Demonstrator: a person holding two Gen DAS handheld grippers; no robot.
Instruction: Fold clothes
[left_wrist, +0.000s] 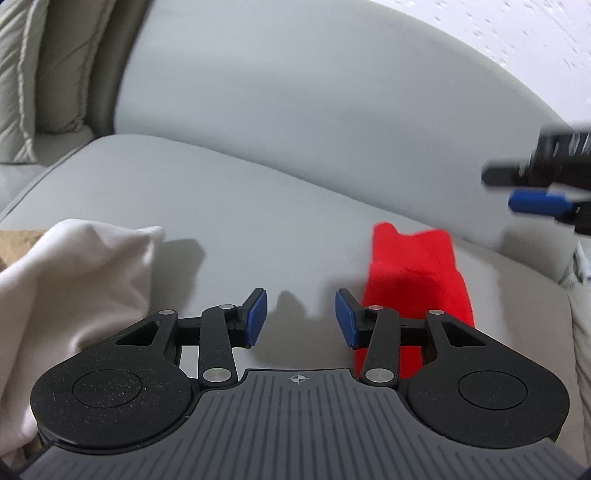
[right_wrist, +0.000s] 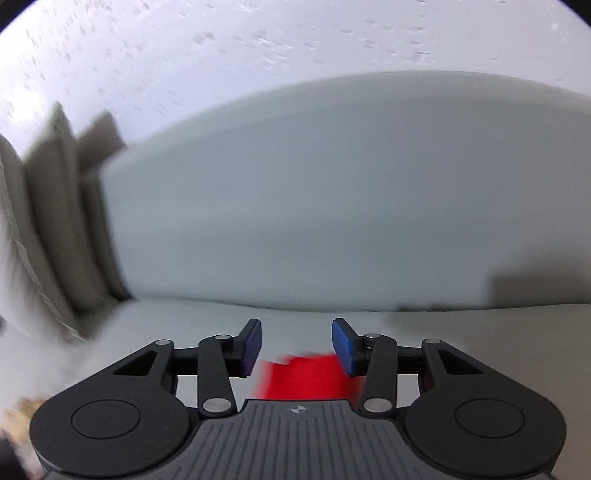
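Blue pads of the left hand-held gripper (left_wrist: 299, 317) stand spread over bare sofa seat (left_wrist: 240, 206), gripping nothing. Just to its right lies the red cloth (left_wrist: 413, 280), a compact piece whose long axis runs away from the camera toward the backrest. A white garment (left_wrist: 74, 280) is heaped on its left. The right hand-held gripper (right_wrist: 297, 345) is also parted and empty, raised above the red cloth's far end. Both are near; the left sits lower beside it. Only the left view shows the cloth's full outline and the white heap.
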